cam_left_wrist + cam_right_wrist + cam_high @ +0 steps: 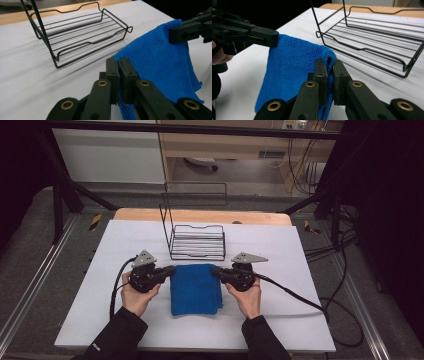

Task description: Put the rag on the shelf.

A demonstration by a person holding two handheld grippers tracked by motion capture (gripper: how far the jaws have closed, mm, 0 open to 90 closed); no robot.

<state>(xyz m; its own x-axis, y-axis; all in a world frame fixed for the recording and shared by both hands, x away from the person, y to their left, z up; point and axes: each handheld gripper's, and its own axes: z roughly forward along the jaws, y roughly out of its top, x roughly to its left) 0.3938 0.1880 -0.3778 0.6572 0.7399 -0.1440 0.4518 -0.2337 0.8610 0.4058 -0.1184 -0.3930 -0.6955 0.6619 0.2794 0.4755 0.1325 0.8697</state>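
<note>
A folded blue cloth [195, 287] lies on the white table top just in front of a black wire rack [196, 242]. My left gripper [171, 269] is shut on the cloth's far left corner, and my right gripper [215, 270] is shut on its far right corner. In the left gripper view the jaws pinch the blue cloth [162, 65] at its corner, with my right gripper [176, 35] clamped on the opposite corner. In the right gripper view my right gripper [329, 62] holds the blue cloth [289, 72], whose far edge hangs lifted from the left gripper [270, 37].
The wire rack [82, 35] stands on the white board [120, 245] beyond the cloth, with tall wire uprights at its left end. Black cables [295, 295] trail from both grippers over the board. A wooden strip [200, 215] runs along the far edge.
</note>
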